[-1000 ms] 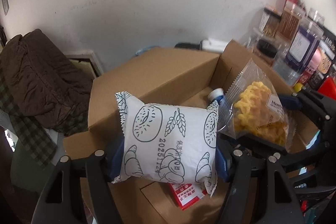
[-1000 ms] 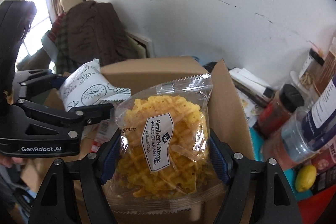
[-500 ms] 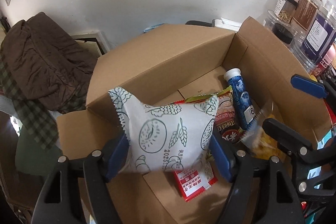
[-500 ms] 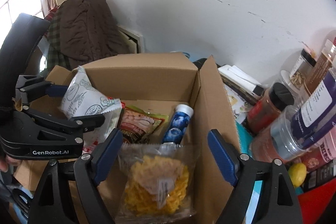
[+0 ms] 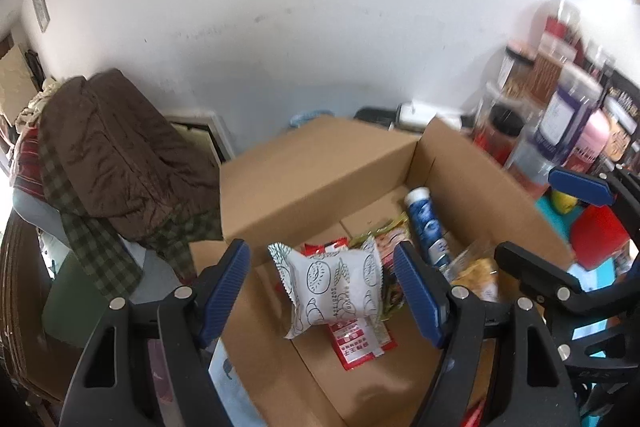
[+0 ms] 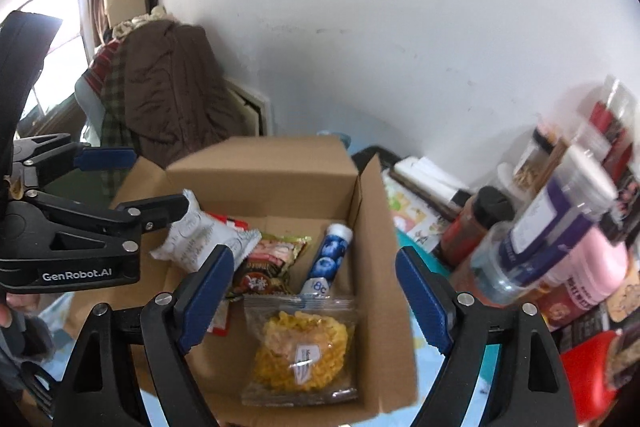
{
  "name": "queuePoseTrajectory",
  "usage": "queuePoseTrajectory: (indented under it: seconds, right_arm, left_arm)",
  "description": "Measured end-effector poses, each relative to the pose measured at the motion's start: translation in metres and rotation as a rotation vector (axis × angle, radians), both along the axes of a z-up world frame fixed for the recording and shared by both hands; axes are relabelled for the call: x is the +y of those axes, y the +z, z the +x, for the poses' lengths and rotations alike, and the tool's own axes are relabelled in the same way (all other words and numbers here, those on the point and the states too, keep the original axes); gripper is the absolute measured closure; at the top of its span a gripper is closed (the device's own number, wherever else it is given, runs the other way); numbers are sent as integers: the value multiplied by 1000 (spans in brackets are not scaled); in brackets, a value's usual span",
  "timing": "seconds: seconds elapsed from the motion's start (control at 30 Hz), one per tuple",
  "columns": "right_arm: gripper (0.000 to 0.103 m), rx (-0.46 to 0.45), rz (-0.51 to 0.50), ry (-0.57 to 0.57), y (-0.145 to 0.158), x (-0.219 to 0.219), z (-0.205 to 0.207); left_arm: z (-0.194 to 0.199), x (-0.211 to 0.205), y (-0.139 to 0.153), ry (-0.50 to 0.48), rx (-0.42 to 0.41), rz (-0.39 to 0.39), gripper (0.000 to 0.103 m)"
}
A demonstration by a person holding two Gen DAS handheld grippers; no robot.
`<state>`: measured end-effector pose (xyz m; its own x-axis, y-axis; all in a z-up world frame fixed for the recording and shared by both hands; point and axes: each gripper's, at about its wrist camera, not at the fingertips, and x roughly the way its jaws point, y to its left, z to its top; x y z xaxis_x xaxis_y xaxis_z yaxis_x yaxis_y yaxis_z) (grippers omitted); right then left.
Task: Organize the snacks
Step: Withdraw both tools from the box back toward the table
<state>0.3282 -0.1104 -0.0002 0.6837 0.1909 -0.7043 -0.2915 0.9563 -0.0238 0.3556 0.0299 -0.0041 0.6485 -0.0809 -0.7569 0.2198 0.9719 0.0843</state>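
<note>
An open cardboard box (image 5: 320, 163) (image 6: 260, 183) holds the snacks. A white bread packet (image 5: 336, 283) (image 6: 208, 235) lies inside on a red packet (image 5: 356, 343), beside a green and red snack bag (image 6: 268, 263) and a blue tube (image 5: 424, 227) (image 6: 330, 259). A clear bag of yellow waffle (image 6: 302, 347) (image 5: 476, 275) lies flat near the box's front right. My left gripper (image 5: 320, 289) (image 6: 140, 183) hangs open above the bread packet, holding nothing. Above the waffle bag my right gripper (image 6: 314, 297) (image 5: 532, 215) is open too, with nothing in it.
Jars and bottles (image 6: 540, 227) (image 5: 560, 123) crowd the table right of the box, with a red object (image 5: 596, 231) and a lemon (image 5: 564, 201) near them. A brown jacket over a chair (image 5: 112, 147) stands to the left. A white wall runs behind.
Both grippers opened and let go: the bread packet and the waffle bag dropped into the box. Both grippers then rose, so the box looks smaller and lower.
</note>
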Motion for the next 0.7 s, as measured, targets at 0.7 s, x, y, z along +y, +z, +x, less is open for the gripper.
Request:
queuePoseTrajectory:
  seconds: [0.7]
  right_arm:
    - [17,-246,4,-36,104,-5,-129]
  left_arm:
    - [-134,4,109,-71,-257,-115,29]
